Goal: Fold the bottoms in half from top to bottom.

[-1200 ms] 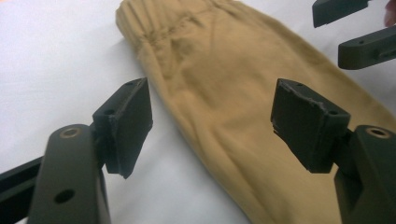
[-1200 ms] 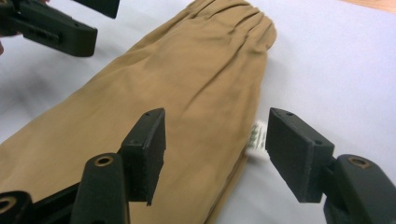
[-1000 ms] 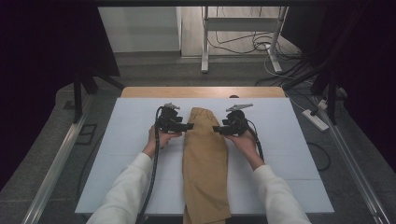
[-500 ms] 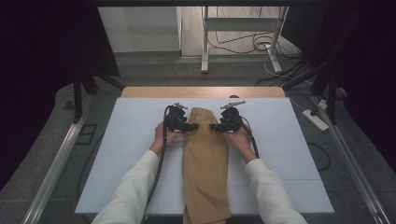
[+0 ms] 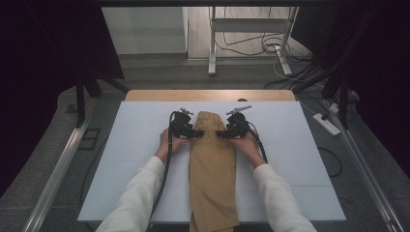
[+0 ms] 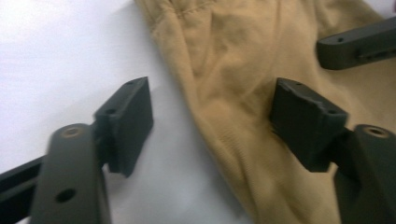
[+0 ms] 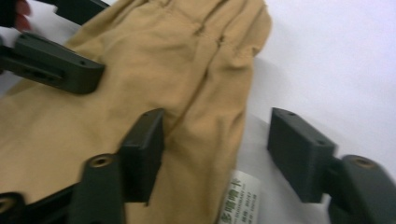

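Bare white table (image 5: 300, 159) lies free on both sides of the tan cloth (image 5: 212, 179).

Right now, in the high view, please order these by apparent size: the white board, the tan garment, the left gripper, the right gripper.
1. White board.
2. Tan garment.
3. Left gripper and right gripper: they look alike, so no ranking.

Tan garment (image 5: 212, 169): soft matt woven cloth, creased; label (image 7: 239, 198): glossy white; table (image 5: 300, 159): smooth matt white; pads (image 6: 128, 123): matt black plastic.
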A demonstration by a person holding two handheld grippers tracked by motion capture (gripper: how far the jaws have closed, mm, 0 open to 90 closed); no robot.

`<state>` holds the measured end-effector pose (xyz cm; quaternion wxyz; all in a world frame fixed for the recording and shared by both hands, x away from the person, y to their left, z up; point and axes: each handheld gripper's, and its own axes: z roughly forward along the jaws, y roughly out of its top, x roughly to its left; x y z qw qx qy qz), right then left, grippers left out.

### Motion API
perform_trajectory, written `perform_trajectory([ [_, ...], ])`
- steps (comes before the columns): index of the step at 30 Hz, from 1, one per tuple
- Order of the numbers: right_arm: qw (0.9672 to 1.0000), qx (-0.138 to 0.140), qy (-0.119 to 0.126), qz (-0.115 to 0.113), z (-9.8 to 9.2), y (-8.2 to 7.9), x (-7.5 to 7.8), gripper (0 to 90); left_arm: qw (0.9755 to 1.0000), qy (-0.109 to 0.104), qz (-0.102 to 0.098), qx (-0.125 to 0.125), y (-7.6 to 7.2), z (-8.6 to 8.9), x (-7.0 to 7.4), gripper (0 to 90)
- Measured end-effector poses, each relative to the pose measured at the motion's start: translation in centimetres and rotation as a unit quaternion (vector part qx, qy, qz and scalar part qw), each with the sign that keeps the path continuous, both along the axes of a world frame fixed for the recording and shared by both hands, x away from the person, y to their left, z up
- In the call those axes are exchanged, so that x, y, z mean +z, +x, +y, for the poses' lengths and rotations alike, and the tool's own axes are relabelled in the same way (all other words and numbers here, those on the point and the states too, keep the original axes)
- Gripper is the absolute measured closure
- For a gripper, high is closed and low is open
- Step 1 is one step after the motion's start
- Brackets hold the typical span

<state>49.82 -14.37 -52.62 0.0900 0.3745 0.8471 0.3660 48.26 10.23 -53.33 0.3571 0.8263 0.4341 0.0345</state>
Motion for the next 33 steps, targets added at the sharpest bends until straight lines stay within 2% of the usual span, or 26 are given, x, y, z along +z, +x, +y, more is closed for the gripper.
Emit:
perform_trajectory([
  [2, 0.9997, 0.012, 0.017, 0.014, 0.0, 0.2, 0.0, 52.1, 1.0, -0.006, 0.007, -0.004, 0.0, 0.0, 0.0, 38.9],
  [8, 0.9991, 0.023, 0.025, 0.027, 0.0, 0.1, -0.1, 71.8, 0.9997, -0.013, 0.018, -0.011, -0.3, 0.0, 0.0, 61.5],
  [10, 0.9989, 0.024, 0.026, 0.032, -0.1, 0.1, -0.1, 75.3, 0.9998, -0.009, 0.016, -0.013, -0.5, 0.0, 0.0, 70.6],
  [14, 0.9991, 0.032, 0.021, 0.019, -0.1, -0.1, 0.1, 78.3, 0.9998, -0.01, 0.009, -0.016, -0.7, 0.0, 0.1, 78.7],
  [19, 0.9991, 0.04, 0.01, -0.007, 0.0, -0.6, 0.9, 79.4, 0.9998, -0.012, -0.005, -0.017, -1.0, 0.2, 0.6, 81.0],
  [27, 0.9978, 0.046, 0.015, -0.045, -0.1, -1.3, 2.7, 79.5, 0.9987, -0.015, -0.043, -0.022, -1.7, 0.4, 2.6, 81.1],
  [33, 0.9966, 0.046, 0.019, -0.066, -0.3, -1.5, 3.6, 79.5, 0.9979, -0.022, -0.058, -0.021, -1.7, 0.5, 3.5, 81.3],
])
